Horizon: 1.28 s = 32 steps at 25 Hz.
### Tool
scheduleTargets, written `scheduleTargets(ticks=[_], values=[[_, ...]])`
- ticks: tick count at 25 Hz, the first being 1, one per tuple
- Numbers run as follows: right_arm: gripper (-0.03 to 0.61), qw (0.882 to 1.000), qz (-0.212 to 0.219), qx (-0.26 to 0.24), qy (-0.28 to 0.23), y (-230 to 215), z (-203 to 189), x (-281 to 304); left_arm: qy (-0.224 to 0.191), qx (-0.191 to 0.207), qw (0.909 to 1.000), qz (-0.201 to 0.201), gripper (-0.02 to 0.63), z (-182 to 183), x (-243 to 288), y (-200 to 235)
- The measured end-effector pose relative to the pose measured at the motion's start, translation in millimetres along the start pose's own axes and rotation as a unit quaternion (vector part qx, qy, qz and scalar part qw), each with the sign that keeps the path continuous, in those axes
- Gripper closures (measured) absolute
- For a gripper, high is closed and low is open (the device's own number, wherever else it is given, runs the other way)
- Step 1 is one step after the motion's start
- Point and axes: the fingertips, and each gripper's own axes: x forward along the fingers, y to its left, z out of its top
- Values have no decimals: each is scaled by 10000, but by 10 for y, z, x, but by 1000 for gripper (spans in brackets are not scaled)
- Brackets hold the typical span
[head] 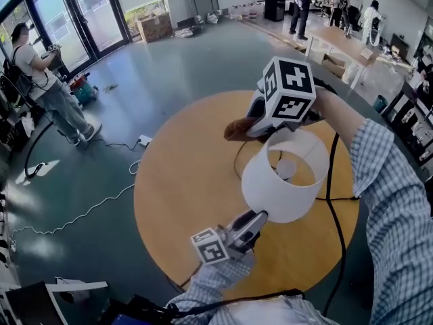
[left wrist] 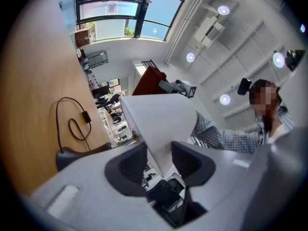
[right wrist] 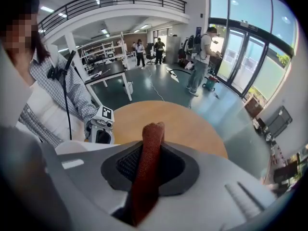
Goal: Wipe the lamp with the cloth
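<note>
A lamp with a white shade stands on the round wooden table. My left gripper comes in from the near side and is shut on the shade's lower rim; in the left gripper view the shade's wall sits pinched between the two pads. My right gripper, under its marker cube, hangs just beyond the shade's far rim. It is shut on a reddish-brown cloth, which stands up between its jaws as a folded strip. The cloth is close to the shade; whether they touch I cannot tell.
The lamp's black cord loops on the tabletop, and another black cable runs across the table's right side. A white cable trails over the floor at left. A person stands by the glass doors; others stand at desks far back.
</note>
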Motion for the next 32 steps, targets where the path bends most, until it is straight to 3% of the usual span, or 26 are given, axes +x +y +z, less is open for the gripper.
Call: scheduleTargets(ticks=[6, 12, 15, 19, 26, 32], values=[[509, 9896, 2, -1399, 341, 629, 410, 253, 17, 18, 10000, 32, 457, -10, -18, 23], [509, 9524, -738, -2906, 551, 1272, 644, 366, 23, -26, 10000, 46, 457, -25, -10, 50], [509, 9416, -1000, -3191, 399, 1619, 670, 409, 54, -24, 10000, 51, 457, -24, -27, 66], [509, 9466, -1324, -2940, -37, 1987, 597, 362, 95, -125, 9999, 8, 457, -21, -30, 105], [509, 9629, -2146, -1462, -728, 2213, 229, 169, 169, -49, 9998, 68, 456, 37, -41, 104], [509, 9549, -2679, 6, -1276, 2311, -289, 139, 181, -77, 9998, 61, 456, 57, -52, 94]])
